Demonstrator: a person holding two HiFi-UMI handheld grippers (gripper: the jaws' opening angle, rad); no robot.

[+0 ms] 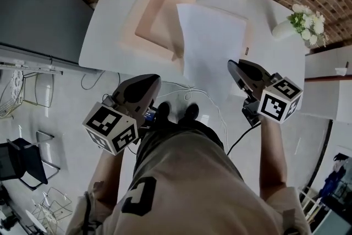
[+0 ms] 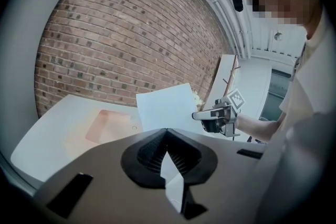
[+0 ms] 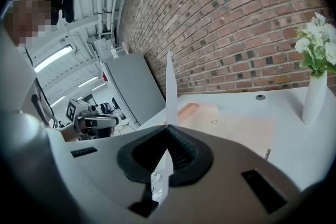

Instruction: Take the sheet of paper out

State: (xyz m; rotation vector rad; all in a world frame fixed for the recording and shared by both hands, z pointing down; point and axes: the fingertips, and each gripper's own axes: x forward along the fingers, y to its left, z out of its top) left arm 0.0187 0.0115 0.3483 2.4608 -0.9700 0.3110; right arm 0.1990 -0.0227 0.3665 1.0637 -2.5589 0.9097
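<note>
A white sheet of paper (image 1: 212,41) hangs over the near half of the white table (image 1: 110,36), its near edge pinched in my right gripper (image 1: 234,66), which is shut on it. In the right gripper view the sheet (image 3: 169,81) stands edge-on, rising from the closed jaws (image 3: 168,127). A peach folder (image 1: 148,25) lies flat on the table, left of the sheet and partly under it. My left gripper (image 1: 155,80) is off the table's near edge, over the floor, shut and holding nothing. From the left gripper view (image 2: 167,131), the sheet (image 2: 165,107) is seen lifted by the right gripper (image 2: 202,114).
A white vase of flowers (image 1: 300,22) stands at the table's far right corner. A grey cabinet (image 1: 38,8) stands left of the table. Cables (image 1: 181,88) lie on the floor by my feet. A brick wall runs behind the table.
</note>
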